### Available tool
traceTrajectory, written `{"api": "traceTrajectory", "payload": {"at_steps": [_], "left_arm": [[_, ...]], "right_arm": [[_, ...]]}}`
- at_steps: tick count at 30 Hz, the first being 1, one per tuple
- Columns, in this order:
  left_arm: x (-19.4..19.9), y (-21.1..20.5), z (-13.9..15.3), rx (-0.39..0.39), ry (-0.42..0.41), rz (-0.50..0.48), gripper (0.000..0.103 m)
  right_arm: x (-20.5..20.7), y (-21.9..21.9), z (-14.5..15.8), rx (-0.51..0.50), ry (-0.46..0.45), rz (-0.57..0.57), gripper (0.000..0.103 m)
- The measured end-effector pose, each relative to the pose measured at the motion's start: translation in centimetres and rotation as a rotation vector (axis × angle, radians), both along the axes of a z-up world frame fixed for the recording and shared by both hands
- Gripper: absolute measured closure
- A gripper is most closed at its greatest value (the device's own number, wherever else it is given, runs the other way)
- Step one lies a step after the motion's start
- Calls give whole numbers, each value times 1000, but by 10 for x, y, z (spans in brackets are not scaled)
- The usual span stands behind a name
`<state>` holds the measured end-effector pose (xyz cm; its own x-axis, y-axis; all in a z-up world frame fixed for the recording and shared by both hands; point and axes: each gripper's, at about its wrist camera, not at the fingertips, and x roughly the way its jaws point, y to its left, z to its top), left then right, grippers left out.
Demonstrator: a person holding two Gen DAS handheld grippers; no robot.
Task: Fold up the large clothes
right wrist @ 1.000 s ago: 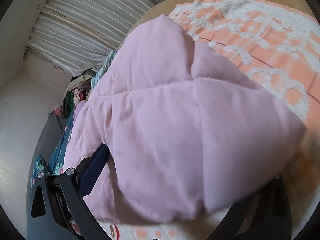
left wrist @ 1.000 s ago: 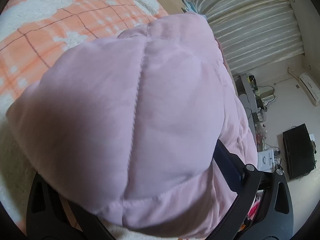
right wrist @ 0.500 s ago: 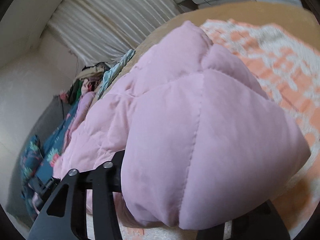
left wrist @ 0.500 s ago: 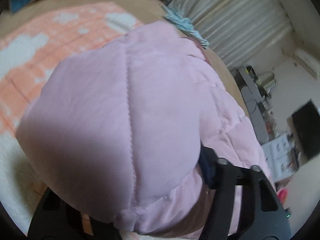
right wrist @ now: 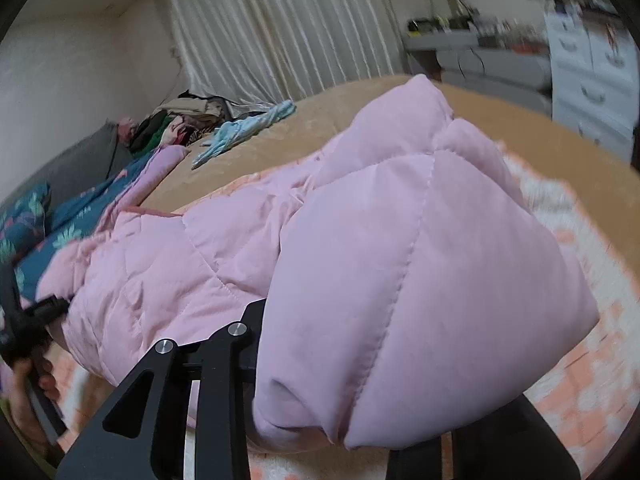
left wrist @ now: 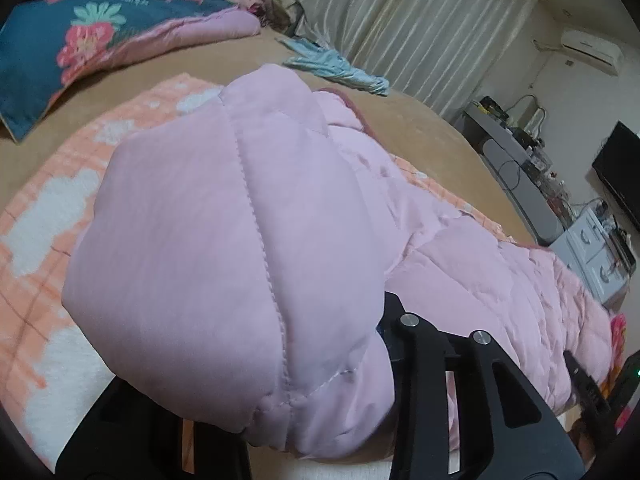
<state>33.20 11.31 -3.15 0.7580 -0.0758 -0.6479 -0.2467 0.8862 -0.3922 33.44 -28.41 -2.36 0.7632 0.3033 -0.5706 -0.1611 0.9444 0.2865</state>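
mostly pink quilted coat [left wrist: 224, 240], fingertips buried

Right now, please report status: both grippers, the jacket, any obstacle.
Left gripper and right gripper just closed, each clamping the pink quilted jacket. Jacket end bunched up over the orange blanket. No obstacle seen.

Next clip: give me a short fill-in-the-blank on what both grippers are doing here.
1. Both grippers are clamped on a quilted ____ jacket.
2. The jacket lies over an orange-and-white ____ blanket.
3. The window behind the bed is covered by ____.

Missing words: pink; checked; curtains
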Motion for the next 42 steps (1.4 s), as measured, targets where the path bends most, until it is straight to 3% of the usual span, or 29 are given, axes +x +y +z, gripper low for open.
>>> {"api": "traceTrajectory", "payload": {"at_steps": [9, 17, 29, 42], "left_arm": [[-26, -3, 24, 53, -11, -17, 77], [-58, 1, 38, 70, -16, -36, 77], [-105, 13, 31, 94, 4, -56, 77], [-144, 15, 16, 120, 21, -77, 76]], "right_arm": [[-40, 10, 22, -104, -82, 62, 75], [-75, 6, 31, -119, -100, 79, 75], [-135, 5, 26, -146, -97, 85, 75], [-164, 2, 13, -144, -52, 62, 75]]}}
